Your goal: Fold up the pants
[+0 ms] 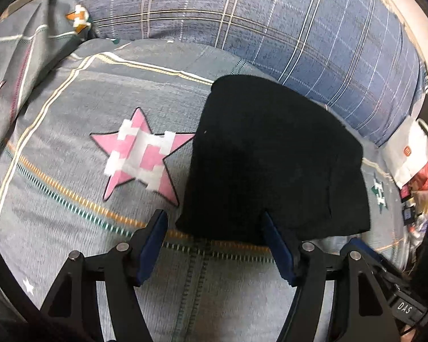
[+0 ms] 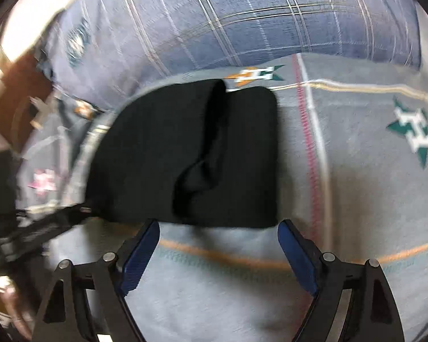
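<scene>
The black pants [image 1: 274, 159] lie folded into a compact block on the grey patterned bedsheet [image 1: 71, 171]. In the right wrist view the pants [image 2: 191, 156] show a raised fold ridge down the middle. My left gripper [image 1: 214, 216] is open and empty, its blue-padded fingers at the pants' near edge, the right fingertip over the cloth. My right gripper [image 2: 218, 225] is open and empty, just short of the pants' near edge. The other gripper [image 2: 37, 233] shows blurred at the left of the right wrist view.
A blue plaid pillow or quilt [image 1: 256, 20] lies behind the pants. A pink star print [image 1: 142, 154] is left of them. A white paper bag [image 1: 411, 151] and clutter sit at the far right edge. A green star print [image 2: 413, 131] marks the sheet to the right.
</scene>
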